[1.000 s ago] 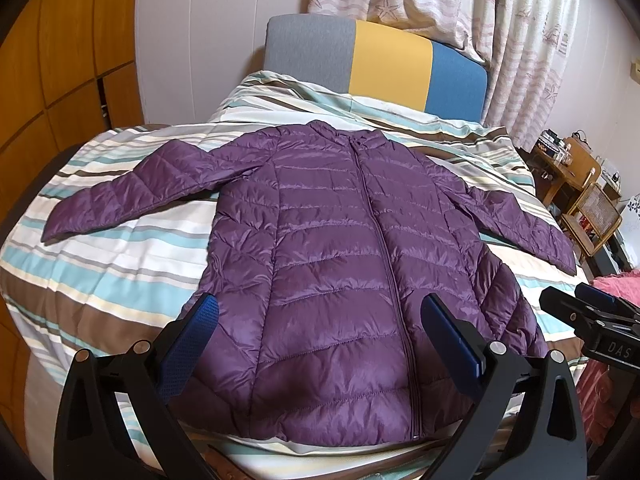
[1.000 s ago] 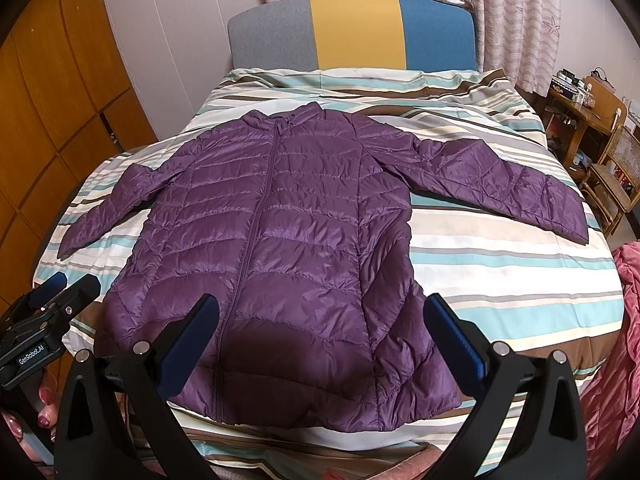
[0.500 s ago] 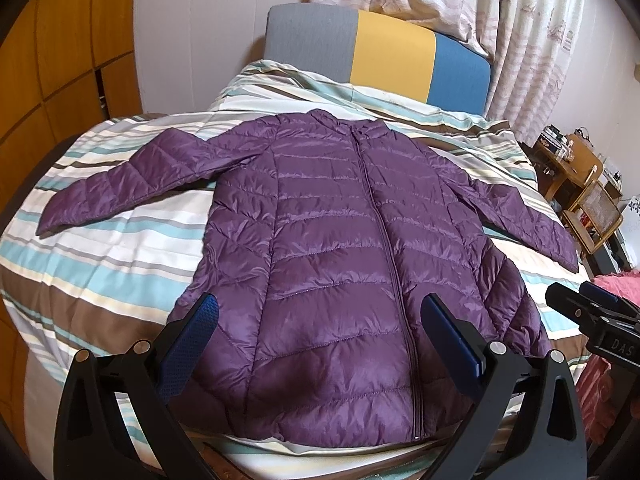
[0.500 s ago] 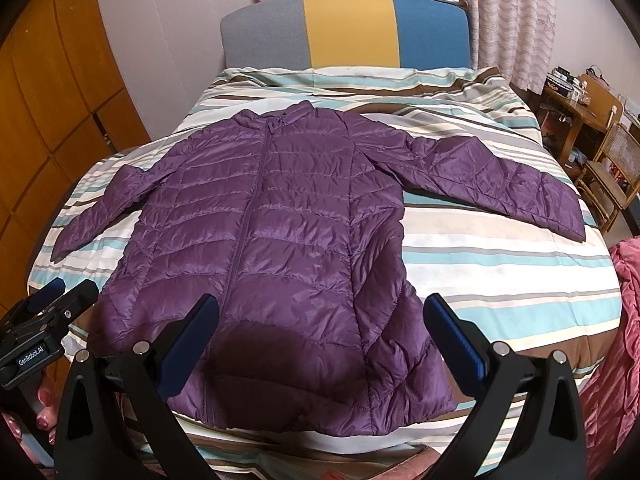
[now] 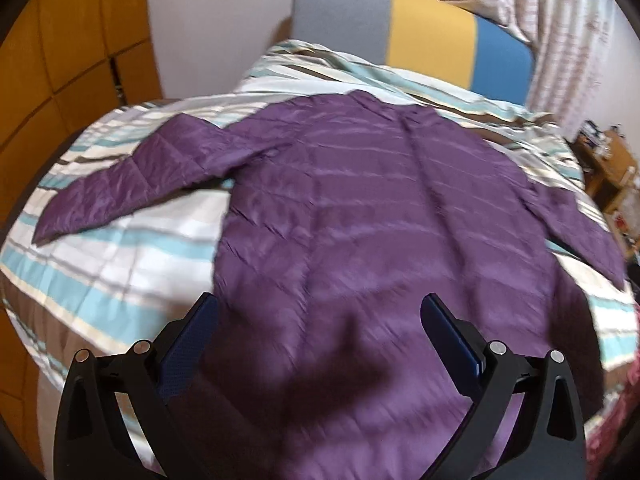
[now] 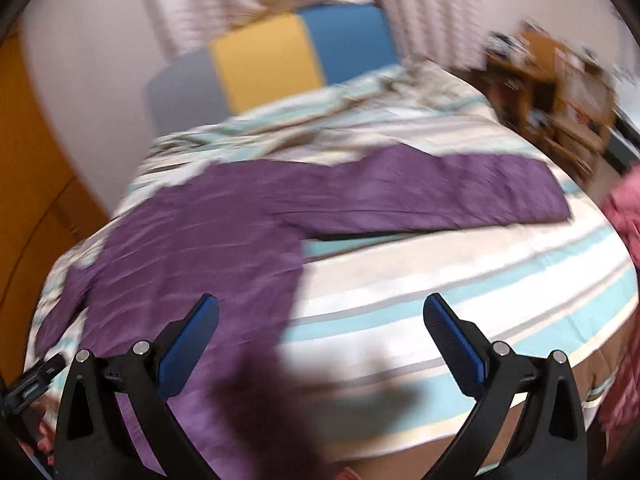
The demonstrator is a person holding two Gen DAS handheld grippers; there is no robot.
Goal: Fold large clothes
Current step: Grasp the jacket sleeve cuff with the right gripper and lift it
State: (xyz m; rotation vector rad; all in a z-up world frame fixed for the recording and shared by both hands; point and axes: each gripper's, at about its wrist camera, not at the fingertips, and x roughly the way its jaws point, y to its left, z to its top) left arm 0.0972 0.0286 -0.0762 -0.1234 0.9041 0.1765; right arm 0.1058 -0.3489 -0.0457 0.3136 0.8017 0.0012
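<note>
A purple quilted jacket [image 5: 360, 220] lies flat, front up, on the striped bed, both sleeves spread out. My left gripper [image 5: 320, 320] is open and empty, hovering over the jacket's lower body near the hem. My right gripper [image 6: 320, 320] is open and empty, over the jacket's right side edge and the bare bedspread. The jacket's right sleeve [image 6: 440, 196] stretches across the bed beyond it. The left gripper's tip [image 6: 36, 376] shows at the lower left of the right wrist view. Both views are motion-blurred.
The striped bedspread [image 5: 120, 248] covers the bed. A grey, yellow and blue headboard [image 5: 428, 40] stands at the far end. Orange wardrobe doors [image 5: 60, 60] are on the left. A wooden shelf unit [image 6: 552, 92] and pink fabric [image 6: 628, 208] are on the right.
Both grippers have moved forward over the bed. The right gripper has swung to the right, toward the jacket's right sleeve. Both stay open. The jacket has not moved.
</note>
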